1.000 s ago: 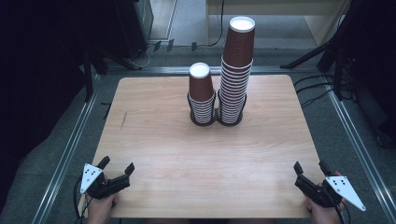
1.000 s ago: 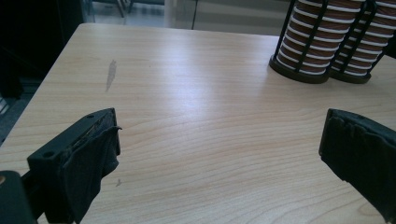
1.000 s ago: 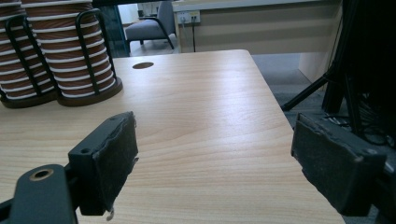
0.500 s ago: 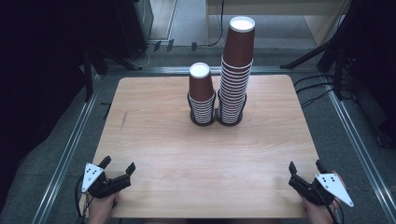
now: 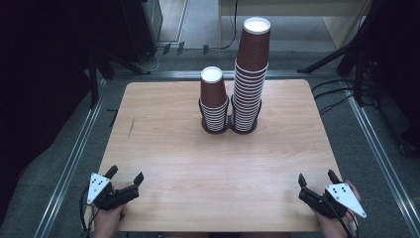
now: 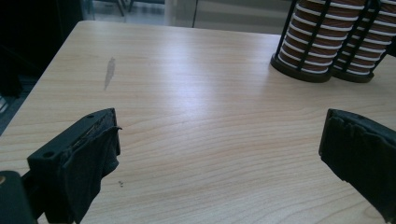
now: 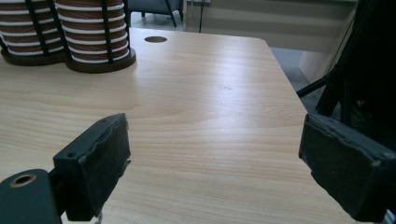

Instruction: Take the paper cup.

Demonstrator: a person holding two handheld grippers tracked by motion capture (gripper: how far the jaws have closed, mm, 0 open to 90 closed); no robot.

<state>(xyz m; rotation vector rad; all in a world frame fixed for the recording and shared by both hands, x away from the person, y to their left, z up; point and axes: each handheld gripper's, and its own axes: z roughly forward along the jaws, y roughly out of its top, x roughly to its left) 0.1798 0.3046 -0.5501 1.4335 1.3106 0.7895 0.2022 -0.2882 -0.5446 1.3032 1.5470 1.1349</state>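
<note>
Wooden table: two cup stacks in black holders.

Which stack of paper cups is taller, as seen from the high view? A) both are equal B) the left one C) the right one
C: the right stack rises well above the left stack; both stand side by side in black wire holders.

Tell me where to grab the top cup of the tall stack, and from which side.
Probably grip the top cup across its bare brown wall, just under the white rim. It stands clear above the tall stack and the holder's black bars. Come from the near right with the right gripper, jaws wide open: the short stack stands close on the left.
</note>
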